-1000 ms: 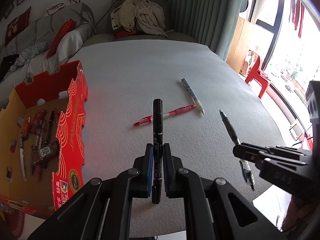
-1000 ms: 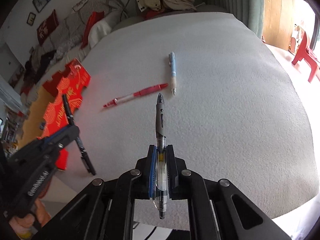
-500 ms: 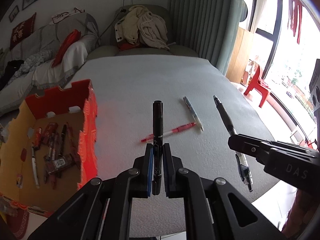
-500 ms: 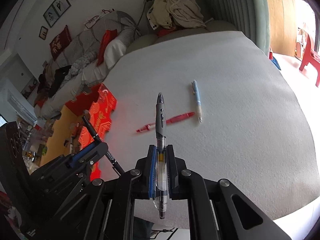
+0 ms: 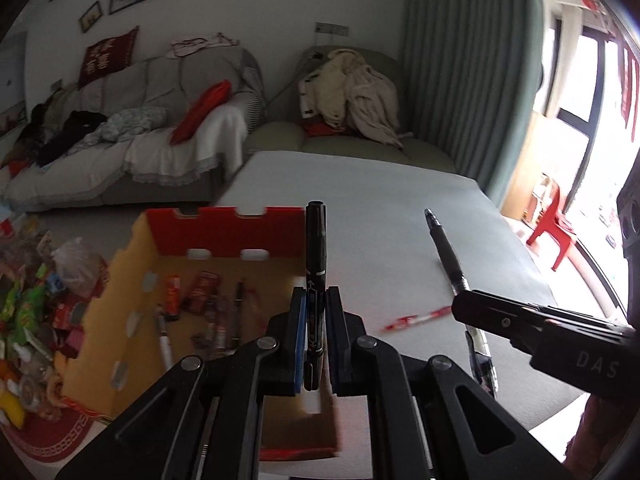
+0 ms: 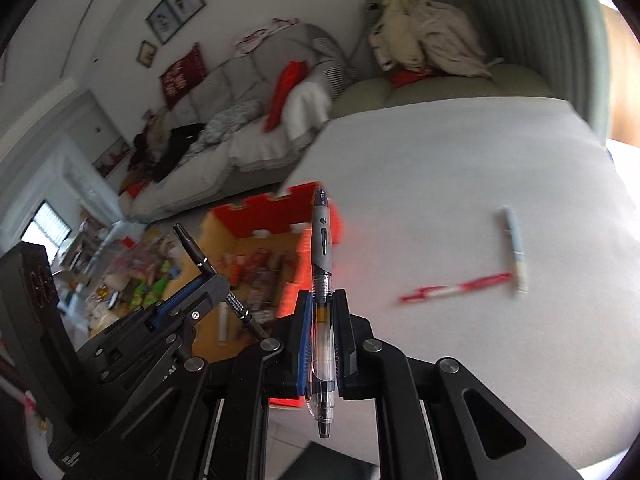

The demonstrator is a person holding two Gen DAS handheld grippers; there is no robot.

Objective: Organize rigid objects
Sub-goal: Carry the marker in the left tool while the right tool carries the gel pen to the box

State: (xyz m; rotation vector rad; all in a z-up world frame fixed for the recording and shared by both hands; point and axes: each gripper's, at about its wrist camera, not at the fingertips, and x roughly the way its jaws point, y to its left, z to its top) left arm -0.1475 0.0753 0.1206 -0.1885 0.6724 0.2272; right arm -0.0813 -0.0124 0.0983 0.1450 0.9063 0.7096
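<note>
My left gripper (image 5: 316, 312) is shut on a black marker (image 5: 315, 256) that points forward, above the near right corner of the red cardboard box (image 5: 224, 232). My right gripper (image 6: 323, 312) is shut on a clear gel pen with a grey grip (image 6: 322, 264), held just right of the box (image 6: 276, 216). In the left wrist view the right gripper (image 5: 464, 304) shows at the right with its pen (image 5: 444, 248). The left gripper (image 6: 208, 280) and marker (image 6: 192, 244) appear at the left of the right wrist view. A red pen (image 6: 456, 286) and a pale blue pen (image 6: 514, 248) lie on the grey table (image 6: 480, 160).
The box holds several pens and small packets (image 5: 208, 300). Snack packets and bags (image 5: 32, 300) lie on the floor left of the box. A sofa (image 5: 132, 140) and a chair piled with clothes (image 5: 352, 96) stand behind the table. A red plastic chair (image 5: 552, 228) is at the right.
Both grippers have risen and swung left toward the box, each still gripping its pen. The box now sits ahead of the left gripper, and the two pens on the table have slid rightward in view.
</note>
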